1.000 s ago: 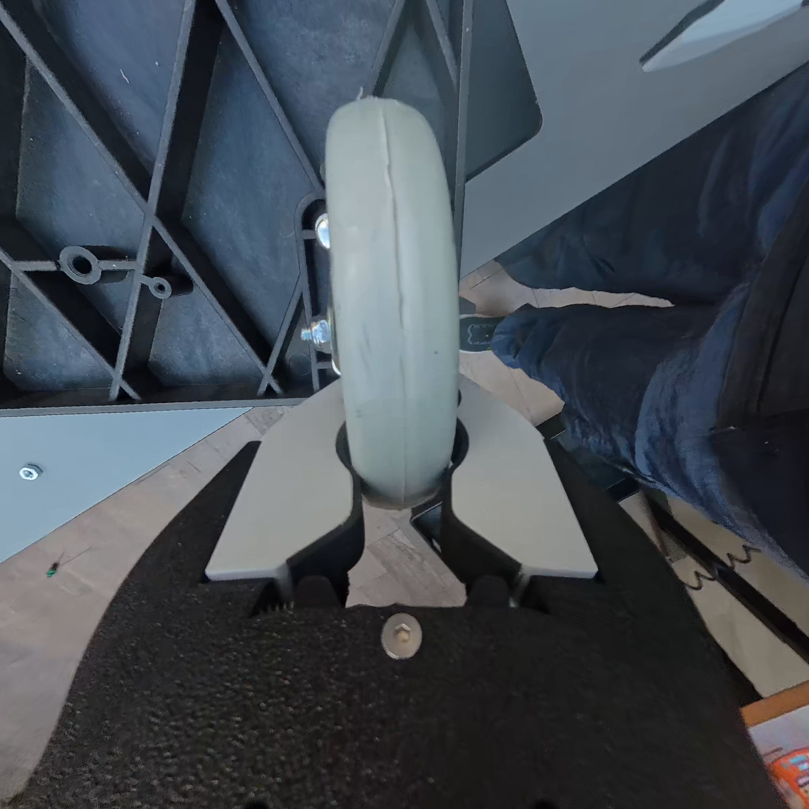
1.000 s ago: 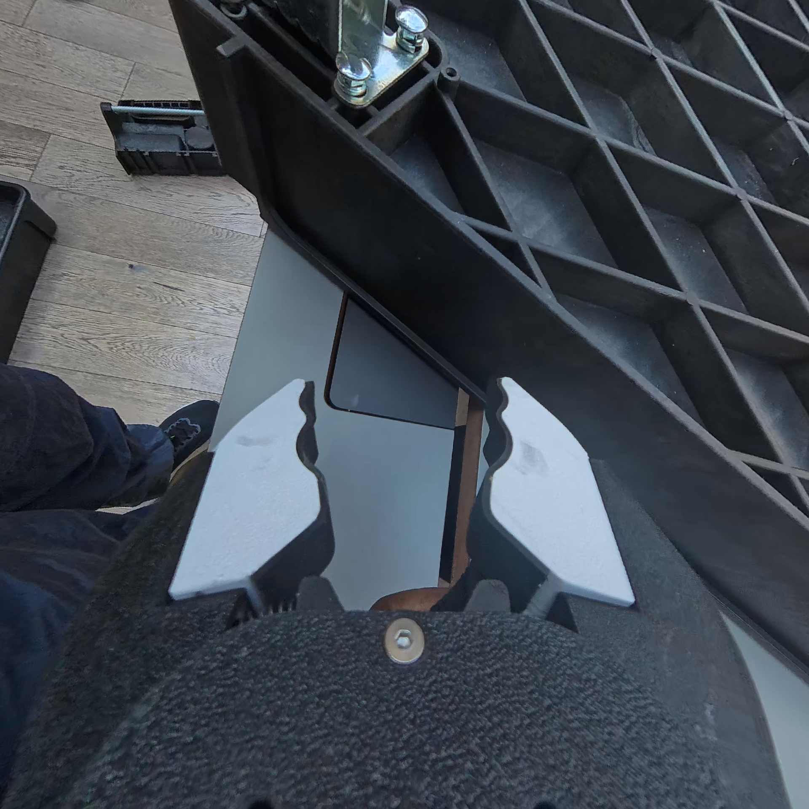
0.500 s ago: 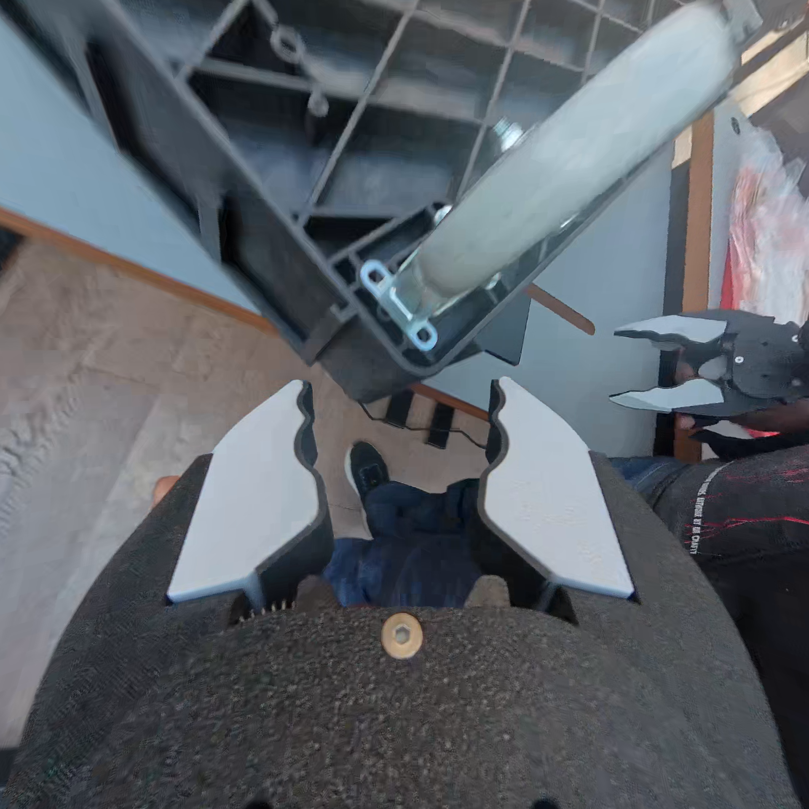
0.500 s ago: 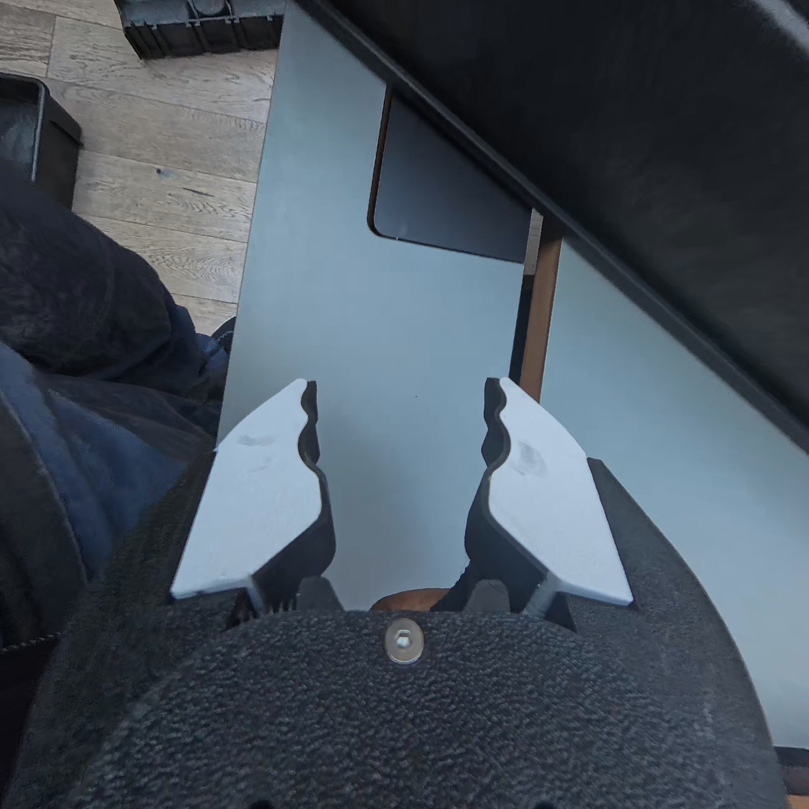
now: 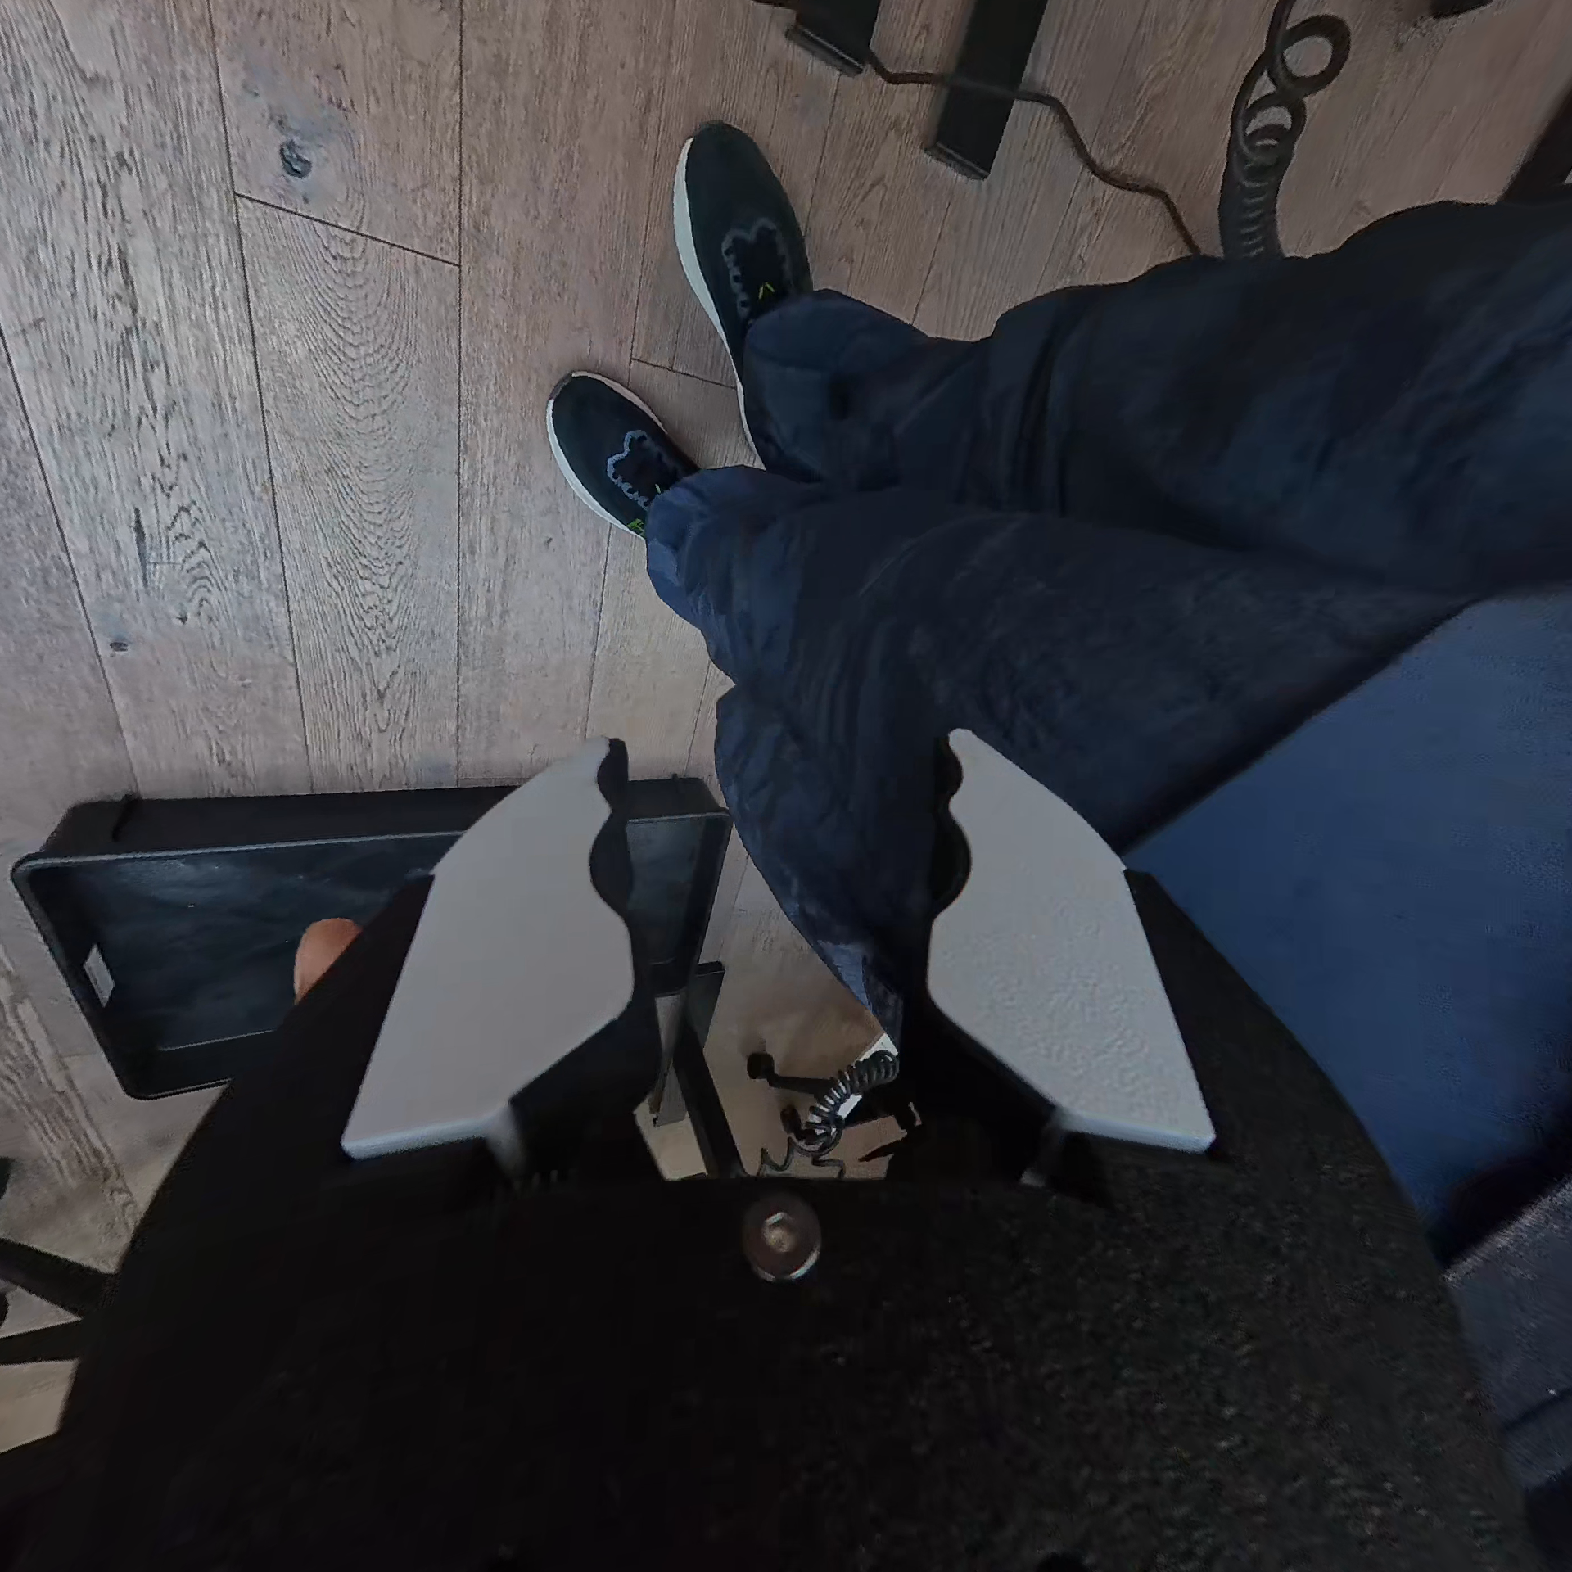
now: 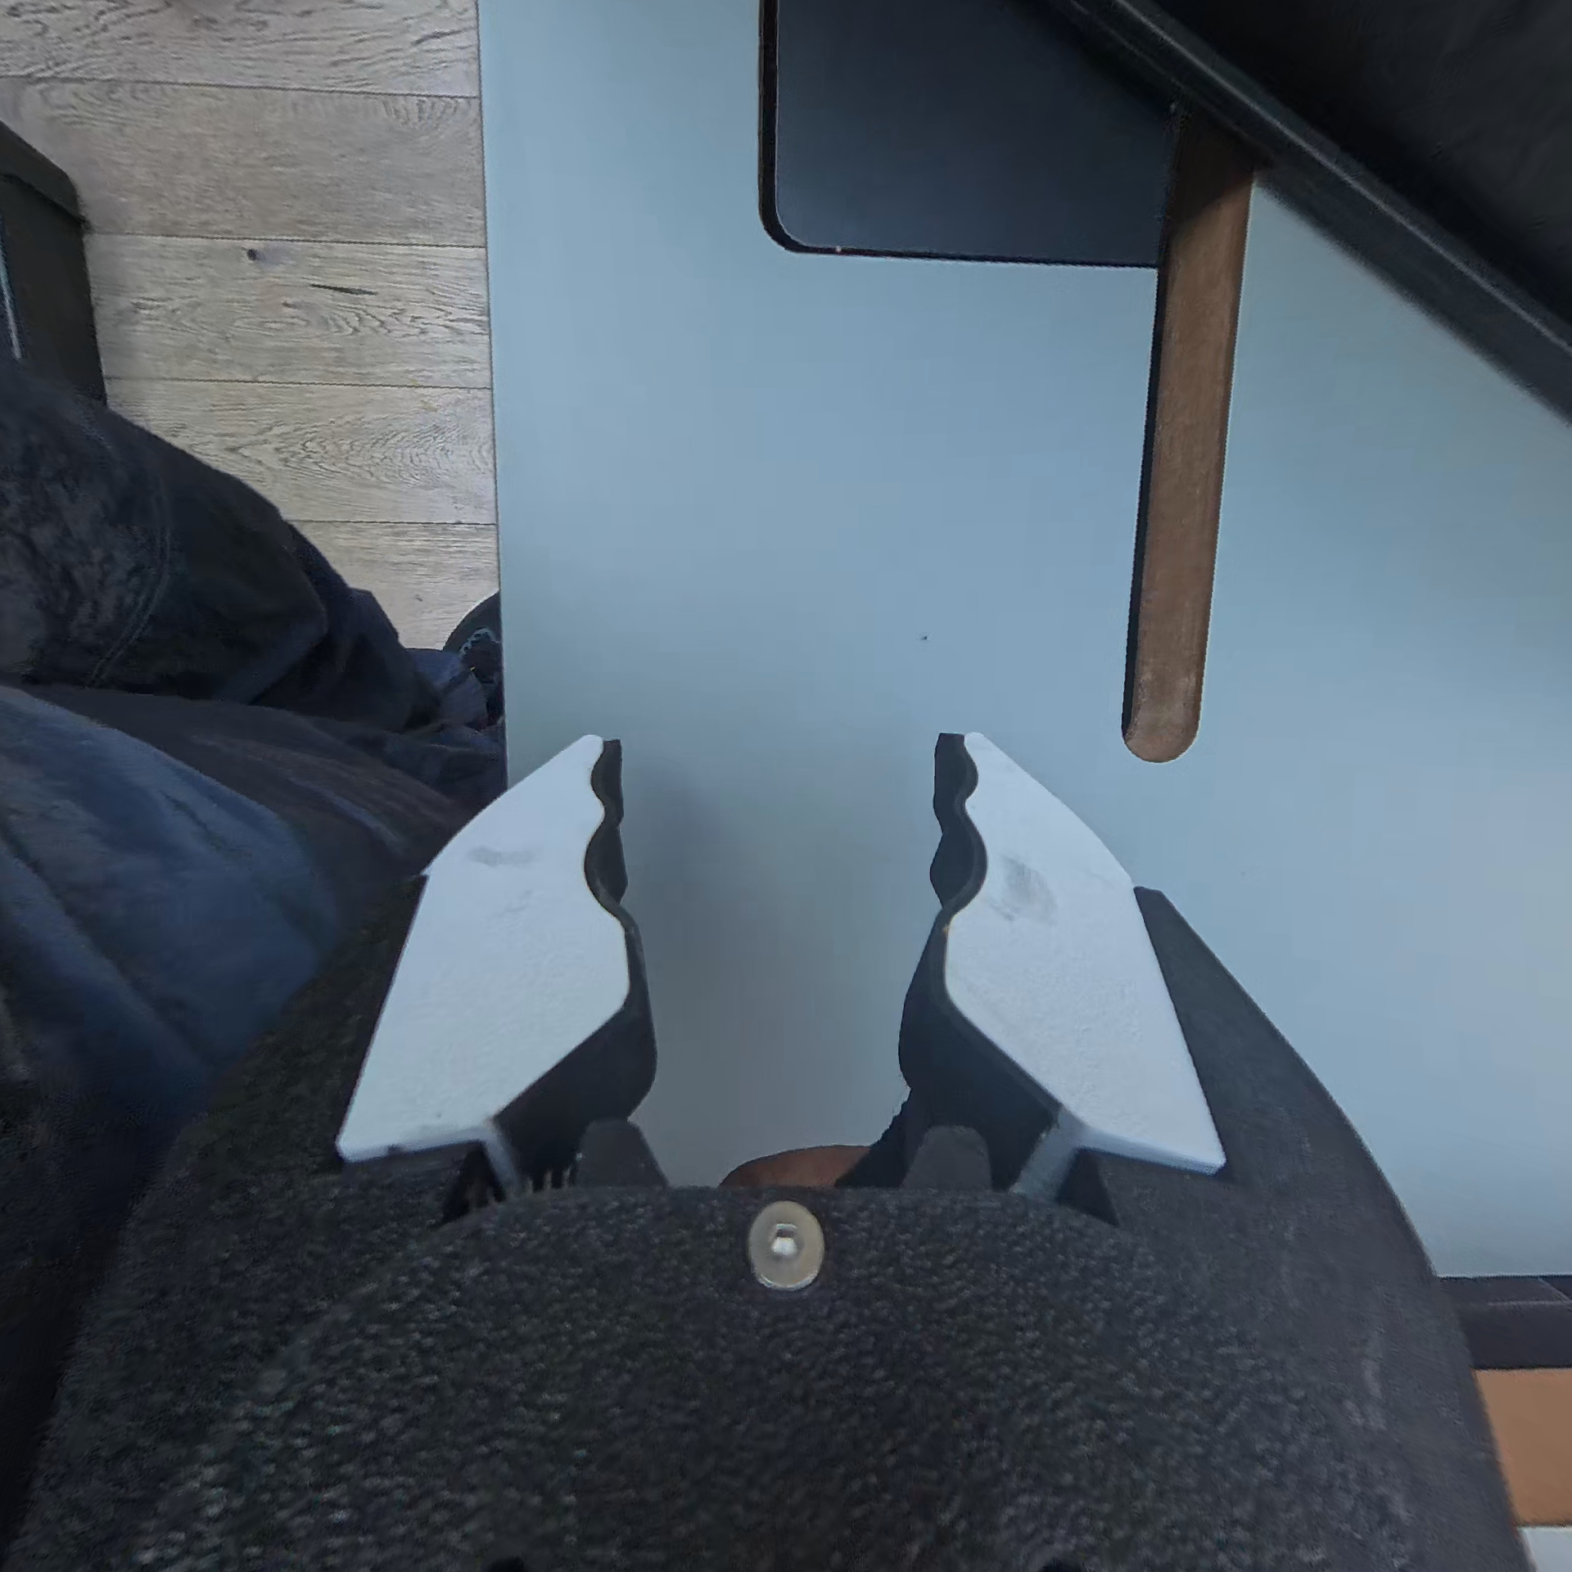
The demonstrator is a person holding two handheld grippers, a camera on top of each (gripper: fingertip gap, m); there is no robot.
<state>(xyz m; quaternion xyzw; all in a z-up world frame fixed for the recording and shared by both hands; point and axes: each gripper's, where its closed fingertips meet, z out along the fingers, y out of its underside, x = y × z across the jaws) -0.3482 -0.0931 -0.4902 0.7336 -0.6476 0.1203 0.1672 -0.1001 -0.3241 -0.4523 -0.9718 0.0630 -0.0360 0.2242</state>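
Fingers of the left gripper [image 5: 778, 748] are spread wide with nothing between them, held over the wooden floor [image 5: 298, 425] and pointing down at it. Beneath the left finger [image 5: 510, 961] lies a black tray [image 5: 213, 919], flat on the floorboards; a fingertip of the person's hand shows at the gripper's left side. Dark blue trouser legs [image 5: 1063, 553] cross the right half of that view, ending in two dark shoes [image 5: 740, 238] with pale soles on the floor. A coiled black cable [image 5: 838, 1097] sits under the gap between the fingers, and another coil with black bars lies near the floor's far edge. Right gripper [image 6: 778, 748] likewise has its fingers parted and empty, held over a pale grey panel [image 6: 808, 510] without visibly touching it. This panel has a dark rounded cut-out [image 6: 961, 128] near its far edge and a brown wooden slot [image 6: 1178, 468] to the right. Dark clothing fills the left side.
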